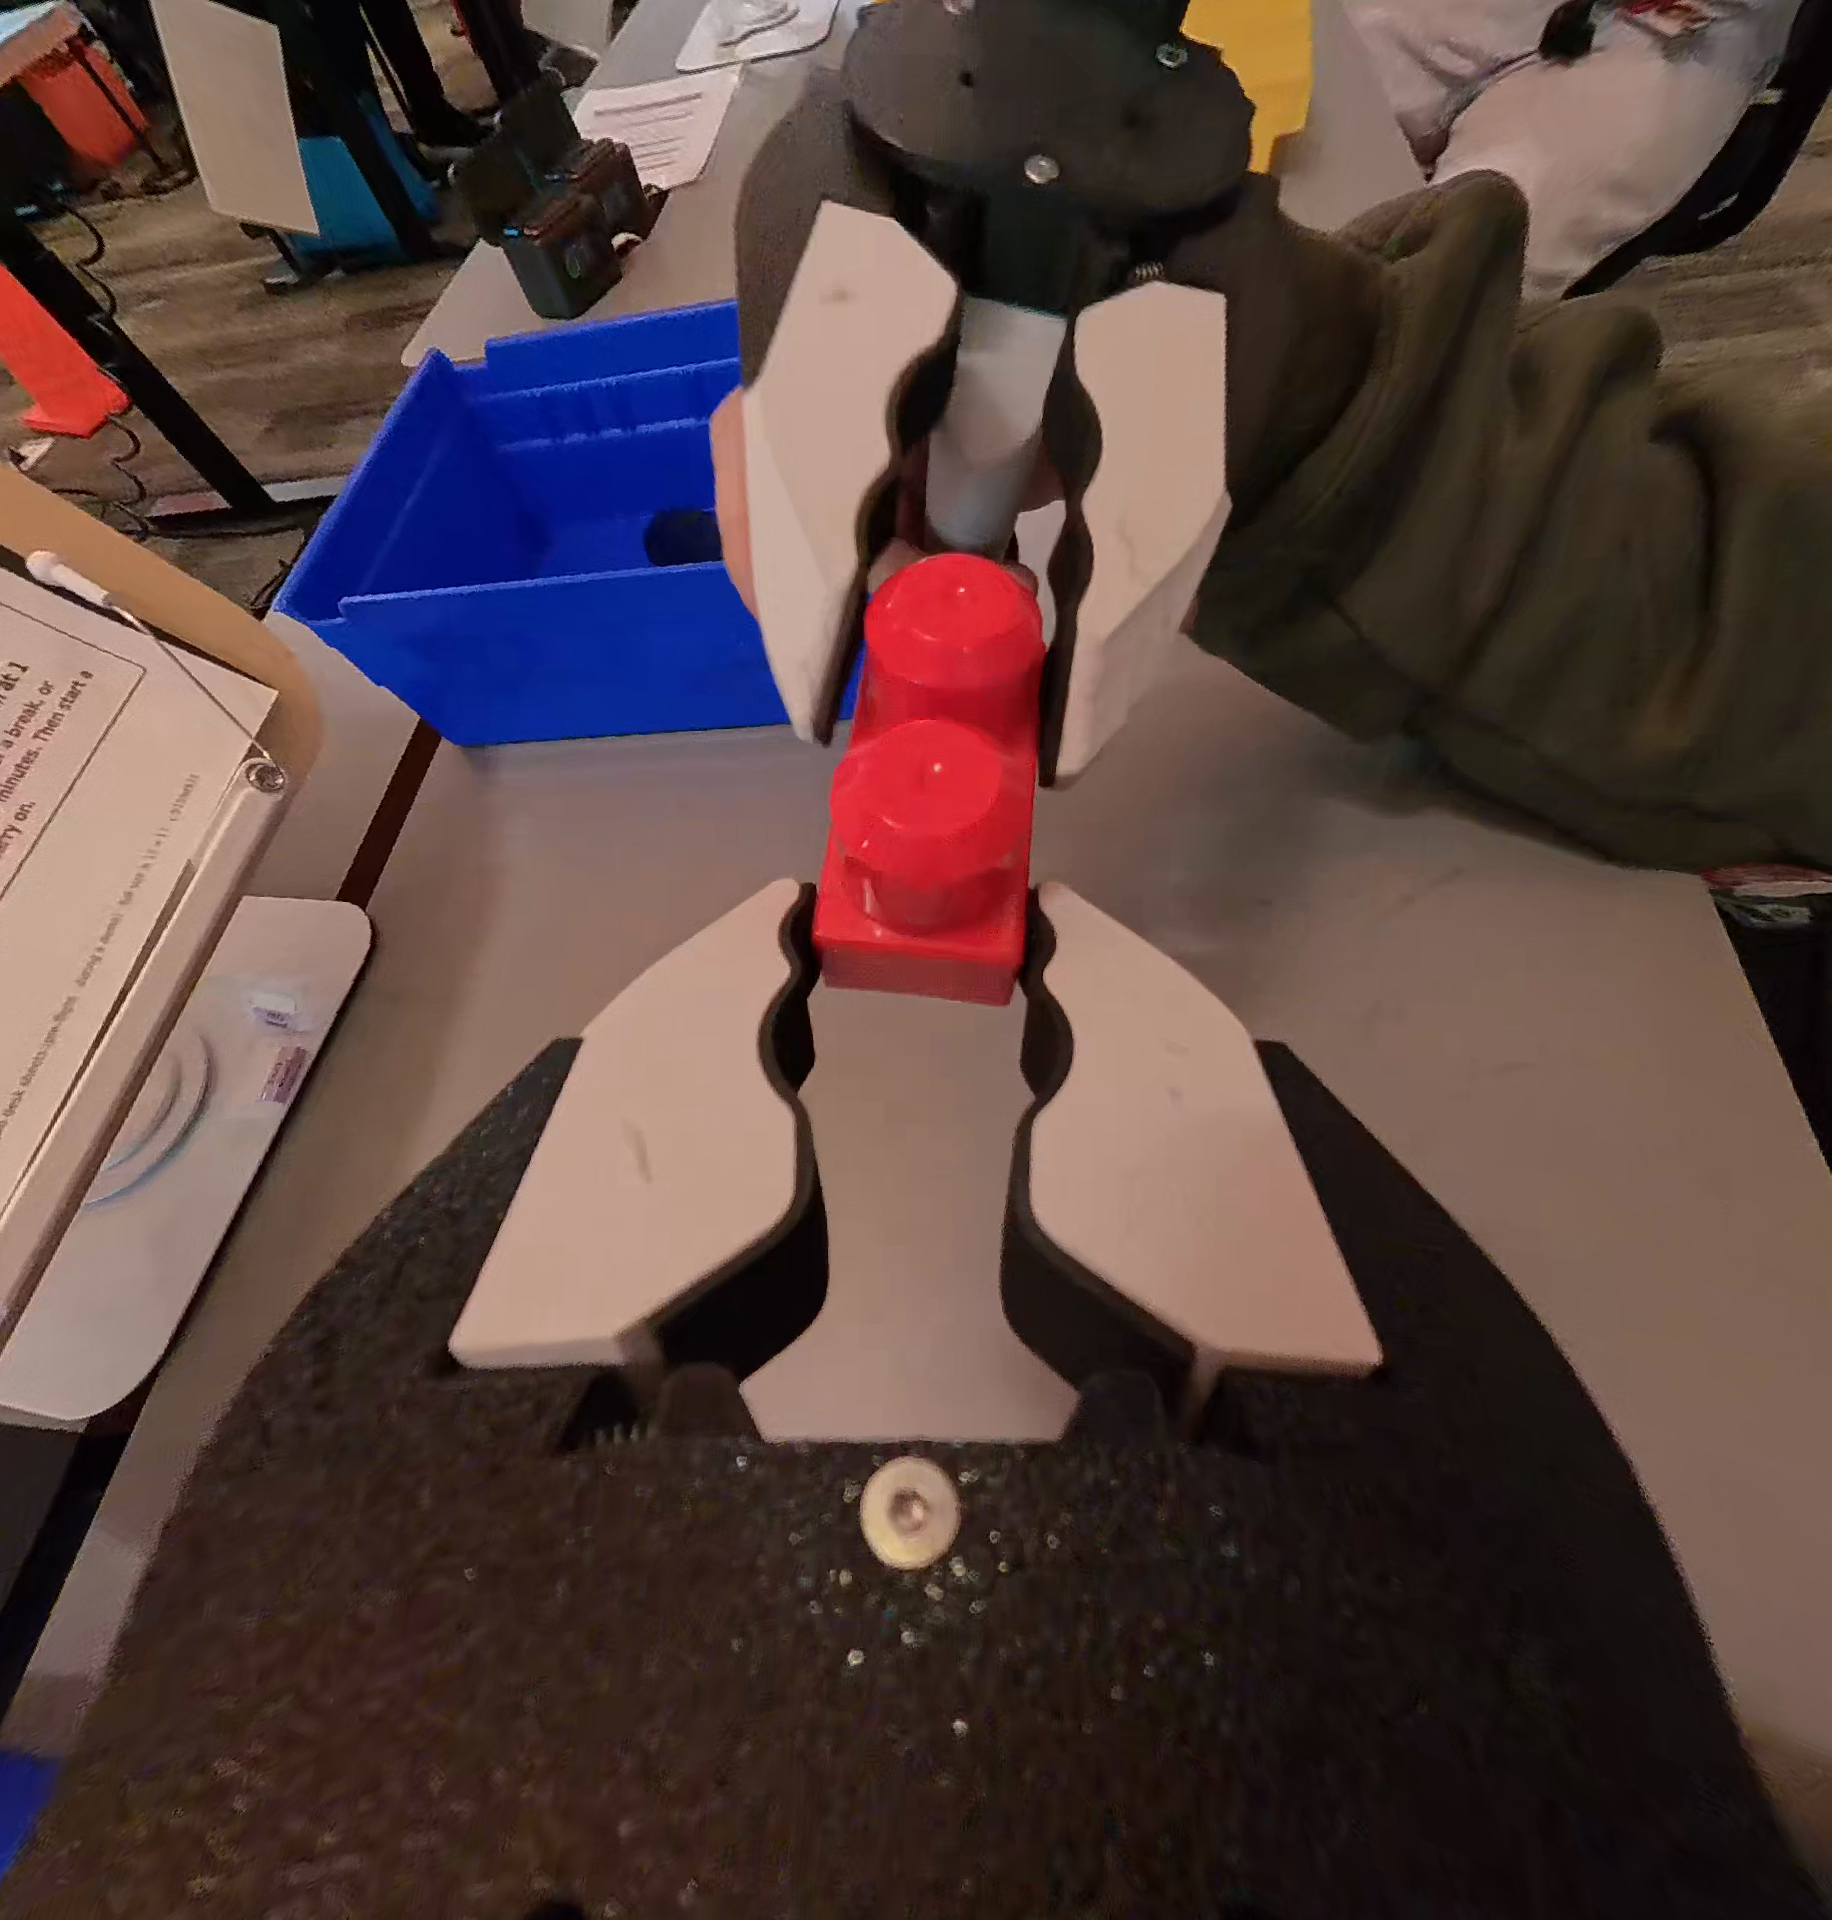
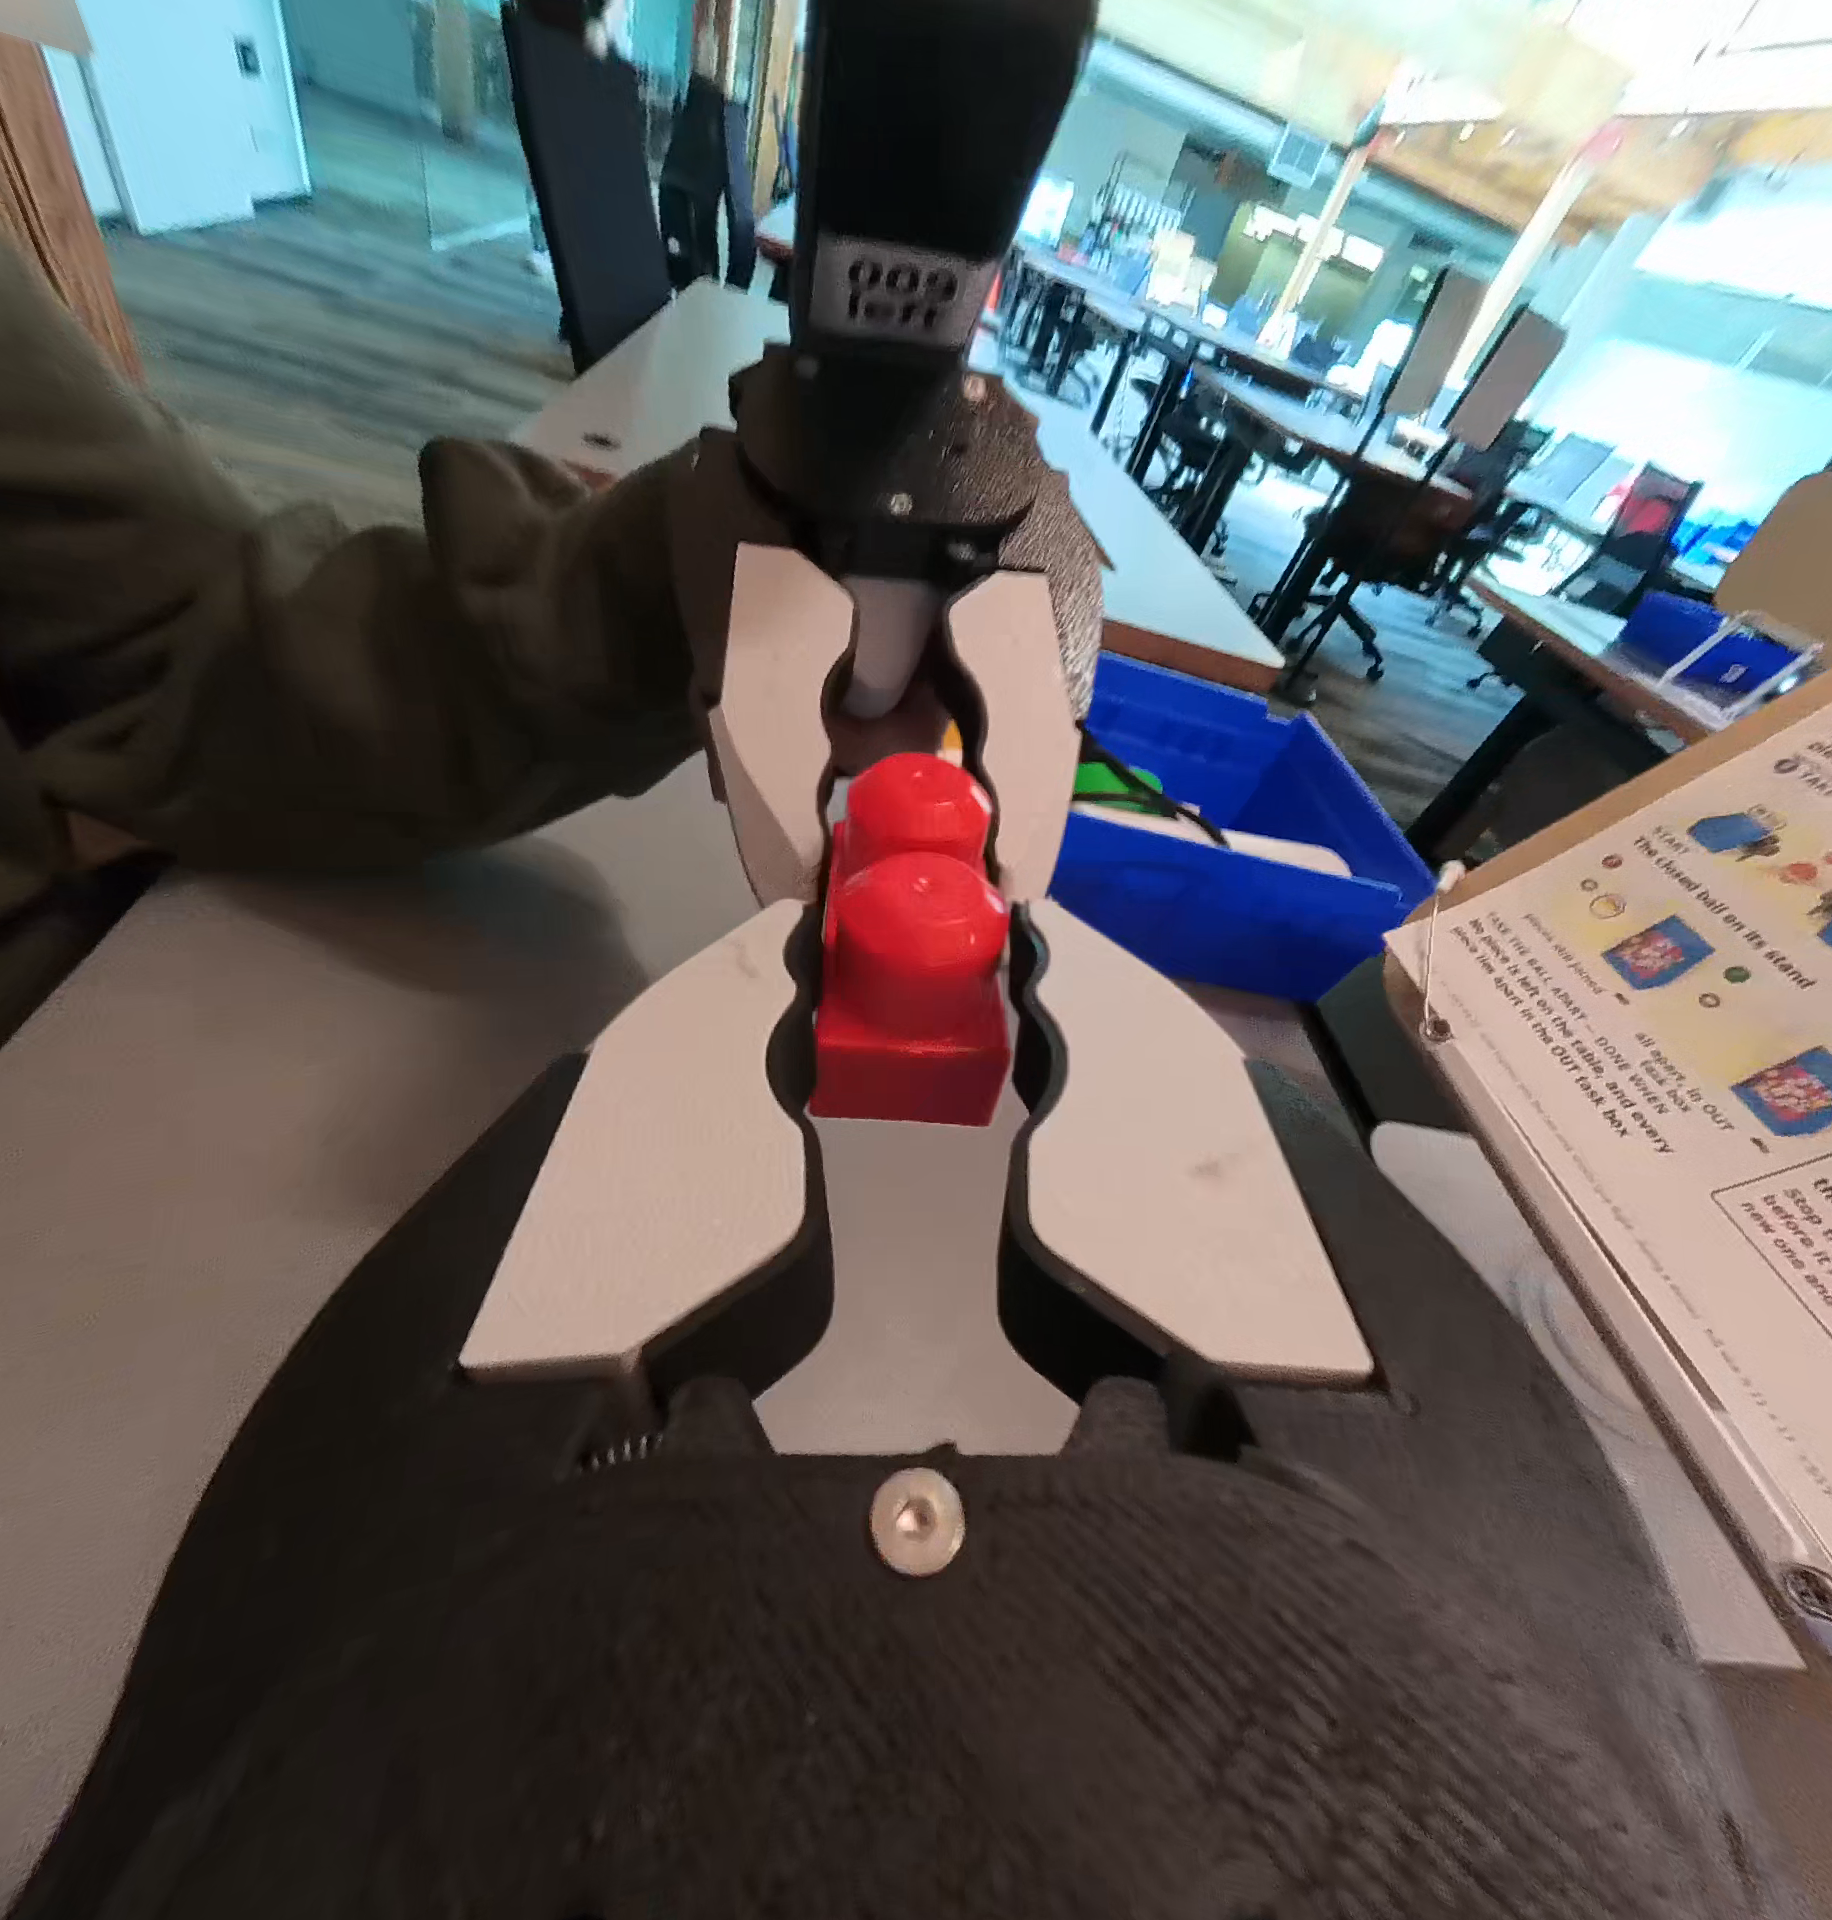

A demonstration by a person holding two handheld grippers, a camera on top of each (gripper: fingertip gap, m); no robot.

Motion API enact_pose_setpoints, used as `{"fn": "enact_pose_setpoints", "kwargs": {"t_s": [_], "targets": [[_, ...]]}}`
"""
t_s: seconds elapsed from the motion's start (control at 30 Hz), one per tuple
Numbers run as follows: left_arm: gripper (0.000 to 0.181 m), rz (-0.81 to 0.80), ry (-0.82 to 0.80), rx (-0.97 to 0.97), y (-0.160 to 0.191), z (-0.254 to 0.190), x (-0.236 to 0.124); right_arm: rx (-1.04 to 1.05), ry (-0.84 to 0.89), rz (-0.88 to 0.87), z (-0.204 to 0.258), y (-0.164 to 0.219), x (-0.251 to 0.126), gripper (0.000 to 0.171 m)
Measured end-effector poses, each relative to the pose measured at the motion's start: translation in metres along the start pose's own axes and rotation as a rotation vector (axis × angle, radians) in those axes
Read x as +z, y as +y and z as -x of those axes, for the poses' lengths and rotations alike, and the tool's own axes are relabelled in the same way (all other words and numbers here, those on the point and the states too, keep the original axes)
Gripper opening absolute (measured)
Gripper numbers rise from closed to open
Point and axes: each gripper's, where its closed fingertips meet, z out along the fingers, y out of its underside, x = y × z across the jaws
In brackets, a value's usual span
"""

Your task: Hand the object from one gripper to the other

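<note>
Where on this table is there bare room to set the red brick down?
Bare grey table lies below the red brick, between the blue bin and the olive sleeve. The left edge is crowded by an instruction board. Both the left tool and right tool flank the brick.

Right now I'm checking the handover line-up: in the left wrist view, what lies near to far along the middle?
left tool → red brick → right tool → white paper sheet on the far tabletop
</note>
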Motion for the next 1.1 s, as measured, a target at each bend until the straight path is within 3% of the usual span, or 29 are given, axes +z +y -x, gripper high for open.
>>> {"fn": "enact_pose_setpoints", "kwargs": {"t_s": [0.03, 0.13, 0.23, 0.47, 0.63, 0.87, 1.1], "targets": [[0.036, 0.005, -0.009, -0.006, 0.001, 0.001, 0.0, -0.008, 0.009, 0.023, -0.001, 0.003, 0.001, 0.034], [0.037, 0.014, -0.034, 0.013, 0.002, 0.005, -0.003, -0.009, 0.012, 0.039, -0.004, 0.002, 0.004, 0.033], [0.037, -0.109, -0.081, 0.045, -0.013, 0.013, -0.008, -0.002, 0.043, -0.055, -0.011, -0.009, 0.001, 0.033], [0.056, -0.497, -0.147, -0.099, -0.065, 0.026, -0.027, 0.09, 0.175, -0.564, -0.037, -0.075, -0.036, 0.032], [0.051, -0.778, -0.081, -0.198, -0.094, 0.021, -0.032, 0.261, 0.087, -0.799, -0.042, -0.085, -0.035, 0.031], [0.033, -0.854, -0.027, -0.25, -0.097, 0.018, -0.025, 0.329, 0.041, -0.854, -0.04, -0.089, -0.024, 0.031], [0.035, -0.853, -0.028, -0.293, -0.093, 0.024, -0.019, 0.408, 0.023, -0.867, -0.045, -0.082, -0.015, 0.031]]}}
